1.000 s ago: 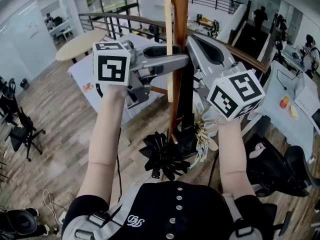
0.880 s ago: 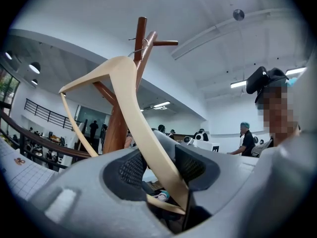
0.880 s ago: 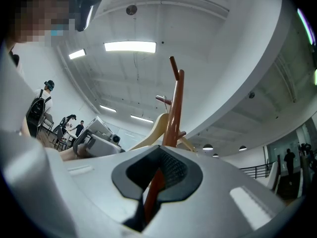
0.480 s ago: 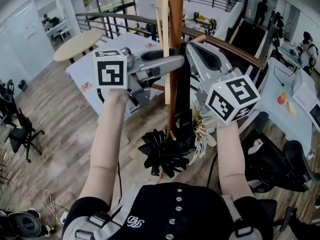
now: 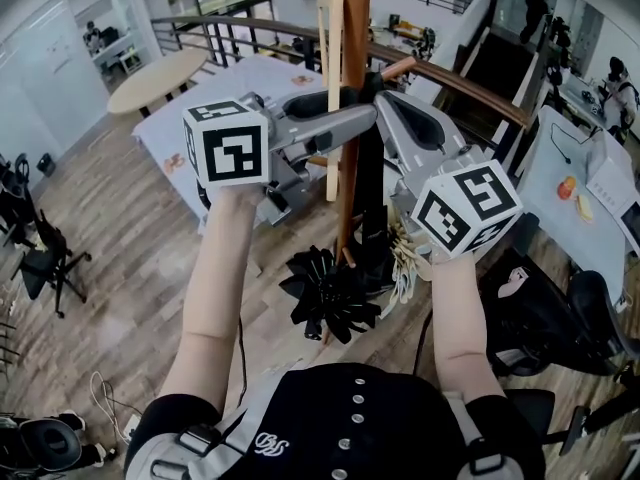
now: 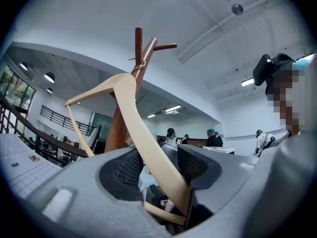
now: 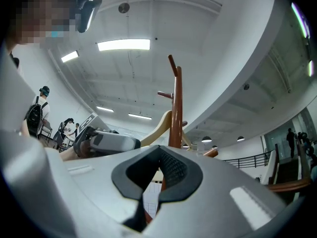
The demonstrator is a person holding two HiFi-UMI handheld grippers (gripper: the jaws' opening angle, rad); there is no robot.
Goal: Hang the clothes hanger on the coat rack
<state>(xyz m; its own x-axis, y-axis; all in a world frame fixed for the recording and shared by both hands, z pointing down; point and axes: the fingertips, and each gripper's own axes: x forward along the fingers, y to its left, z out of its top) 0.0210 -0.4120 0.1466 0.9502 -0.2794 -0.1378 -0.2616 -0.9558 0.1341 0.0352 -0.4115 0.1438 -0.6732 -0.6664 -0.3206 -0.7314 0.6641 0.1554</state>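
The brown wooden coat rack (image 5: 356,28) rises in the middle of the head view. A pale wooden clothes hanger (image 6: 132,110) leans against it, its metal hook (image 6: 141,63) looped over the pole below a peg. My left gripper (image 5: 350,110) reaches the pole from the left. Its jaws are opening, and one hanger arm runs between them with a gap to the left pad. My right gripper (image 5: 388,96) points at the pole from the right, its jaws together on nothing. In the right gripper view the rack (image 7: 176,108), hanger (image 7: 161,125) and left gripper (image 7: 111,143) lie ahead.
Black fan-shaped items (image 5: 328,303) and a pale bundle (image 5: 405,258) sit at the rack's foot. Behind stand a white table (image 5: 250,93), a round table (image 5: 160,73) and a railing (image 5: 470,83). Office chairs (image 5: 45,258) are at the left, and people stand in the distance.
My right gripper has sunk a little beside the pole. The left gripper stays at the pole with the hanger arm between its jaws.
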